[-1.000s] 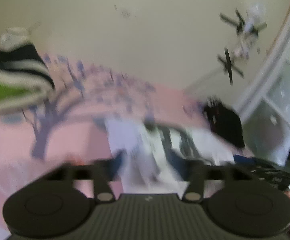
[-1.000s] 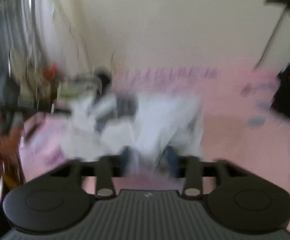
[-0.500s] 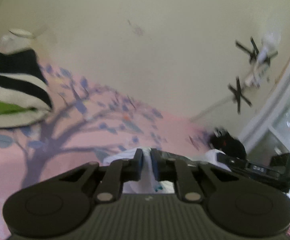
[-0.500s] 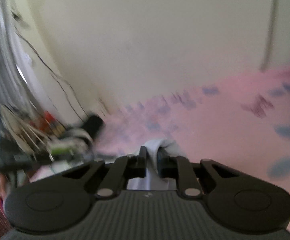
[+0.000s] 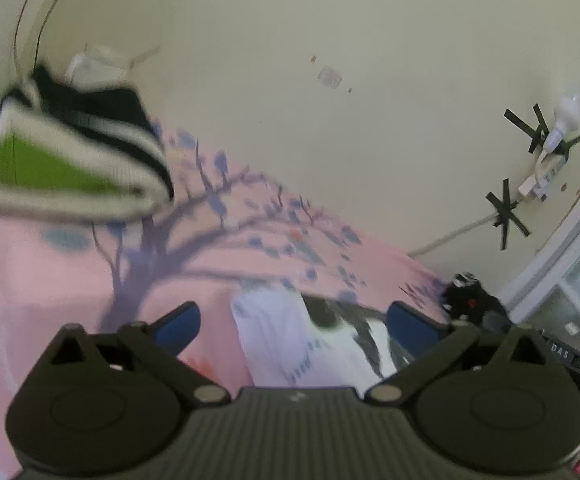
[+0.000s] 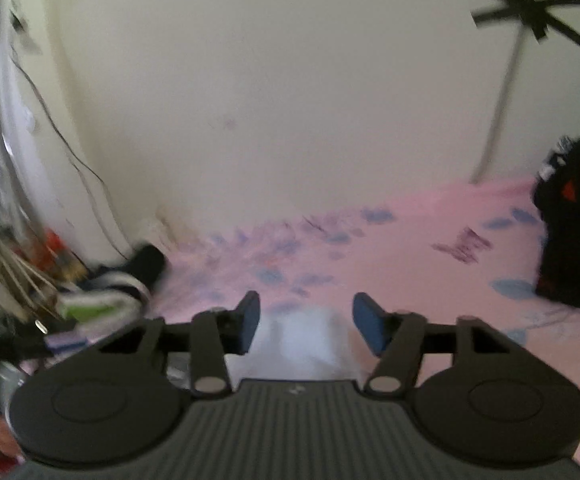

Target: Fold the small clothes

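A small white garment [image 5: 290,336] with dark print lies on the pink bedsheet [image 5: 42,288]. My left gripper [image 5: 293,322] hangs just above it, jaws opening wide, blue pads clear of the cloth on both sides. In the right wrist view the same white garment [image 6: 303,338] shows as a blurred heap between the blue pads of my right gripper [image 6: 305,320]. Those jaws are opening too, and the pads do not press on the cloth.
A folded stack of black, white and green striped clothes [image 5: 70,160] sits at the back left by the wall. A black bag [image 6: 573,224] stands at the right on the bed. Cluttered cables and items [image 6: 18,264] crowd the left edge.
Half a second ago both grippers were shut on the white garment. Both have let go and spread their jaws, and the cloth now lies on the sheet beneath them.
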Demonstrator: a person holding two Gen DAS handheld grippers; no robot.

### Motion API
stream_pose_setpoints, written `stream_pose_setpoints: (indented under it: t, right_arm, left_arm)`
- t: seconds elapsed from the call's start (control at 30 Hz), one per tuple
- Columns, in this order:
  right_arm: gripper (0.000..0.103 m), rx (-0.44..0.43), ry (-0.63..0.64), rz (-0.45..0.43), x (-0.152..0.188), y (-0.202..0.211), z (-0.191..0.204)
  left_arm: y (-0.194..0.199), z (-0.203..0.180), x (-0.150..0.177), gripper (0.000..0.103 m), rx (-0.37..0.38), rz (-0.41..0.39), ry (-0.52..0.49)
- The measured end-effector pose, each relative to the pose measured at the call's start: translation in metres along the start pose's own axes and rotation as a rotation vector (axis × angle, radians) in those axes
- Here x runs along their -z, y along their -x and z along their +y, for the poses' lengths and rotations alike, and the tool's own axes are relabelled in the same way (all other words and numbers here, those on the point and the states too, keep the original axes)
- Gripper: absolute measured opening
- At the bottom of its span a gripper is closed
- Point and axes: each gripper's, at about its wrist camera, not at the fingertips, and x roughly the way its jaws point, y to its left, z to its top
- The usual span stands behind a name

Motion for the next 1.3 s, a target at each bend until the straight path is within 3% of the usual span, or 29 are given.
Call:
stream_pose_setpoints:
  t: [0.1,0.17,0.23,0.27,0.3,0.33,0.37,0.57,0.7,0.87,0.9,0.93,0.97,1.0,1.03,1.07,1.2,1.27,1.3]
  right_arm:
    - [0.048,-0.034,0.019,0.003,0.011,-0.008,0.027]
    - [0.036,-0.052,0.022,0.053,0.024,-0.017,0.031]
    - [0.029,-0.035,0.013,0.130,0.042,-0.033,0.028]
    - [0.020,-0.017,0.005,0.183,0.052,-0.043,0.023]
    - [0.011,0.005,0.002,0.220,0.063,-0.049,0.018]
    - [0.001,0.007,-0.012,0.190,0.070,-0.046,0.012]
    - [0.000,-0.004,-0.056,0.187,0.070,-0.044,0.006]
    - [0.000,-0.058,-0.215,0.171,0.074,-0.037,-0.015]
    - [0.000,-0.080,-0.269,0.167,0.072,-0.029,-0.026]
    - [0.000,-0.107,-0.387,0.127,0.079,0.017,-0.061]
    - [0.005,-0.100,-0.393,0.110,0.082,0.031,-0.068]
    - [0.024,-0.088,-0.392,0.086,0.085,0.044,-0.074]
    - [0.026,-0.080,-0.396,0.056,0.088,0.058,-0.080]
    - [0.032,-0.039,-0.397,0.032,0.089,0.071,-0.087]
    - [0.052,0.013,-0.388,0.000,0.091,0.082,-0.092]
    - [0.058,0.064,-0.382,-0.027,0.091,0.092,-0.097]
    - [0.057,0.129,-0.437,-0.112,0.088,0.113,-0.123]
    - [0.057,0.140,-0.439,-0.133,0.081,0.113,-0.127]
    - [0.057,0.135,-0.433,-0.139,0.075,0.111,-0.128]
  left_arm:
    - [-0.014,0.009,0.011,0.103,0.045,0.094,0.087]
    - [-0.024,0.015,0.022,0.103,0.082,0.150,0.154]
    - [-0.027,0.013,0.032,0.098,0.113,0.145,0.158]
    - [-0.029,0.009,0.033,0.055,0.126,0.164,0.140]
    - [-0.031,0.004,0.032,0.046,0.124,0.189,0.130]
    - [-0.031,-0.001,0.030,0.044,0.105,0.184,0.122]
    - [-0.030,-0.007,0.026,0.040,0.104,0.180,0.105]
    - [-0.034,-0.085,-0.003,0.039,0.198,0.155,-0.061]
    - [-0.064,-0.161,-0.002,0.043,0.259,0.195,-0.259]
    - [-0.114,-0.216,0.011,0.048,0.273,0.275,-0.379]
    - [-0.125,-0.222,0.016,0.048,0.274,0.306,-0.386]
    - [-0.137,-0.226,0.020,0.048,0.277,0.337,-0.387]
    - [-0.148,-0.230,0.025,0.048,0.281,0.362,-0.384]
    - [-0.157,-0.233,0.032,0.048,0.283,0.387,-0.387]
    - [-0.165,-0.235,0.038,0.048,0.281,0.398,-0.399]
    - [-0.173,-0.235,0.045,0.047,0.276,0.401,-0.418]
    - [-0.185,-0.232,0.059,0.039,0.242,0.393,-0.476]
    - [-0.182,-0.234,0.057,0.040,0.244,0.398,-0.469]
    - [-0.176,-0.235,0.052,0.046,0.259,0.403,-0.451]
